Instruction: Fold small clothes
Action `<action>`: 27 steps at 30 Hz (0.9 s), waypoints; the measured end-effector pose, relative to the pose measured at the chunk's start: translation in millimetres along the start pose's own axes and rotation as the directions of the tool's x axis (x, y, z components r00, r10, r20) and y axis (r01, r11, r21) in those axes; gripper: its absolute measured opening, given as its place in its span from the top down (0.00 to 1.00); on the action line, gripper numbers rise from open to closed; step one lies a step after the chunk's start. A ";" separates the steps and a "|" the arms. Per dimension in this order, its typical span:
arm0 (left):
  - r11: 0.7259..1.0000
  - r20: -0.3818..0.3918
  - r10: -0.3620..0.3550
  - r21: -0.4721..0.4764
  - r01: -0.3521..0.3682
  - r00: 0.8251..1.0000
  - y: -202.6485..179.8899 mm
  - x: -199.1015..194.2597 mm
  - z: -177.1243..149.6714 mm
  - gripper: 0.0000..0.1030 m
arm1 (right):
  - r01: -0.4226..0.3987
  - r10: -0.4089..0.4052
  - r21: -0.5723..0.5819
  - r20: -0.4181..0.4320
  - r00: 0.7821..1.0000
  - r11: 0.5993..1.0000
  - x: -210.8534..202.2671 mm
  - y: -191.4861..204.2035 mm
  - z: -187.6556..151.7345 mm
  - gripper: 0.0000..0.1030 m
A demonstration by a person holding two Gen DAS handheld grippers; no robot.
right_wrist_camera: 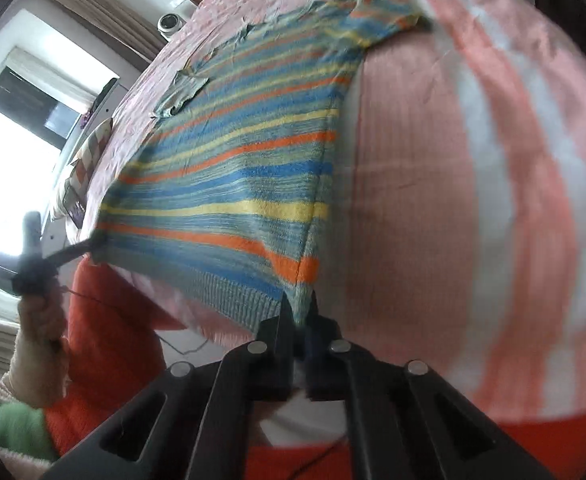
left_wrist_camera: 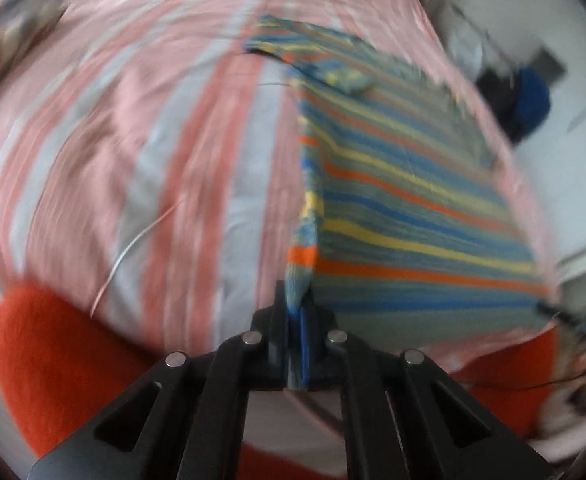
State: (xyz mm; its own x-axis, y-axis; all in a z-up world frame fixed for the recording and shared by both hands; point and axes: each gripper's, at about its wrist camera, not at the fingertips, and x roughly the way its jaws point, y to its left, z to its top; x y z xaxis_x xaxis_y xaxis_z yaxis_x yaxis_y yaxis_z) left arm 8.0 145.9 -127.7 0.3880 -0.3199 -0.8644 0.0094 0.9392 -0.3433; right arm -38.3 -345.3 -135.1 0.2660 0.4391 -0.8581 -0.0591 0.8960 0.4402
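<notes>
Two black two-finger grippers are present, one per wrist view. Left gripper (left_wrist_camera: 295, 344) is clenched on the near hem corner of one small knitted sweater (left_wrist_camera: 405, 208) striped blue, grey, yellow and orange; fabric is bunched between the closed fingers. Right gripper (right_wrist_camera: 299, 316) is likewise clamped on the opposite hem corner of the same sweater (right_wrist_camera: 245, 168). The garment is stretched taut between both grips, its far end with one sleeve lying on the pink-and-white striped bedsheet (left_wrist_camera: 153, 128). One orange fabric band (left_wrist_camera: 53, 360) borders the sheet's near edge. In the right wrist view, the person's hand (right_wrist_camera: 39, 320) holds the left gripper at the far left. Motion blur obscures the left view; background items are indistinct.
</notes>
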 end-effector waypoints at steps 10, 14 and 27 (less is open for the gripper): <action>0.988 -0.089 0.148 0.057 -0.144 0.985 -6.3 59.4 -26.4 0.99 | 0.158 -0.155 0.010 -0.139 0.978 0.987 76.4 -22.2 9.9 0.98; 0.986 -0.109 0.165 0.049 -0.161 0.980 -5.0 68.7 -24.4 0.93 | 0.142 -0.137 0.027 -0.137 0.981 0.990 82.7 -31.6 13.3 0.99; 0.956 0.244 0.271 0.042 -0.290 0.931 -35.6 -2.6 16.5 0.23 | 0.454 -0.430 -0.276 0.146 0.891 0.848 -19.5 -15.2 87.3 0.46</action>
State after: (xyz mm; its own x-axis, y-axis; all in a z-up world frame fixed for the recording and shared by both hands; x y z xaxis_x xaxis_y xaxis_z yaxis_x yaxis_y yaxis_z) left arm 21.8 115.4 -107.1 0.5888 -0.0124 -0.8082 -0.0644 0.9960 -0.0622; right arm 41.5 -373.3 -102.0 0.4026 -0.0032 -0.9154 -0.1947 0.9768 -0.0890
